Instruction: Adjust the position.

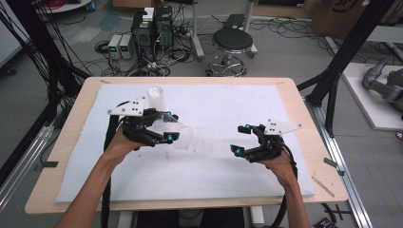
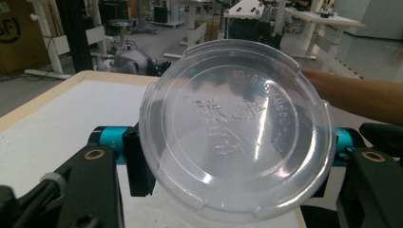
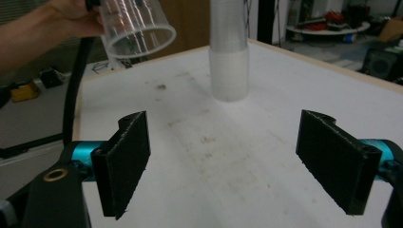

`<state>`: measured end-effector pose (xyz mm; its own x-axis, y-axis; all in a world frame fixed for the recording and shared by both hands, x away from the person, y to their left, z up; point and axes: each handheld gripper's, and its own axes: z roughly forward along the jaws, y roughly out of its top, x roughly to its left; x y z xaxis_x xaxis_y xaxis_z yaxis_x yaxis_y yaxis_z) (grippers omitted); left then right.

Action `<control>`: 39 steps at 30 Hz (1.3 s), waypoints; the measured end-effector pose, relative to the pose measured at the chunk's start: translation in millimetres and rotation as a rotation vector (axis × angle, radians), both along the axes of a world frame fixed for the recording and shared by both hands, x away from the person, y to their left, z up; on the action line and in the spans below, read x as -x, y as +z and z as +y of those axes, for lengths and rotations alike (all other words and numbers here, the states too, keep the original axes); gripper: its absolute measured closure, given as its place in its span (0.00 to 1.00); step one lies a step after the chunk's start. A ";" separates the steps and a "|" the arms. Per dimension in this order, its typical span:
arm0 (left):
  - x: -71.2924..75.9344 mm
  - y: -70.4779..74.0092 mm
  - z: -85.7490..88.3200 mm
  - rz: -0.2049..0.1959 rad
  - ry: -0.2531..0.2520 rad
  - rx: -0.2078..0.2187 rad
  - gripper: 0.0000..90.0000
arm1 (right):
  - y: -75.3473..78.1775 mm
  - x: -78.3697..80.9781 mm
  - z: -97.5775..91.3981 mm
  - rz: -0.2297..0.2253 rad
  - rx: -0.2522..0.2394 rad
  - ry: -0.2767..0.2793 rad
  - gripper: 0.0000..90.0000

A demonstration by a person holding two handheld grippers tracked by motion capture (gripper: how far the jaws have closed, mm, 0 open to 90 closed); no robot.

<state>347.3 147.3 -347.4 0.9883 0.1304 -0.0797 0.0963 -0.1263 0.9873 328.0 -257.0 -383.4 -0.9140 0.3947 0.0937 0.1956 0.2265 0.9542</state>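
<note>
Clear plastic cup (image 1: 183,135) lies sideways in left gripper (image 1: 167,127), mouth rightward.

My left gripper (image 1: 167,127) is black with teal pins and holds a clear plastic cup (image 2: 235,137) with raised lettering. The table (image 1: 285,84) is pale wood under a white, smudged mat (image 1: 228,102).
</note>
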 end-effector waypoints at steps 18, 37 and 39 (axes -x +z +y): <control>0.5 0.3 -28.1 0.001 -0.038 0.019 0.40 | 29.4 -14.6 48.0 -0.037 -0.036 0.185 0.21; 1.5 4.1 -43.9 -0.005 -0.060 0.046 0.41 | 28.1 -19.7 97.4 -0.040 -0.026 0.300 0.21; 1.6 4.8 -45.5 -0.005 -0.061 0.050 0.41 | 27.1 -19.6 100.2 -0.039 -0.021 0.307 0.21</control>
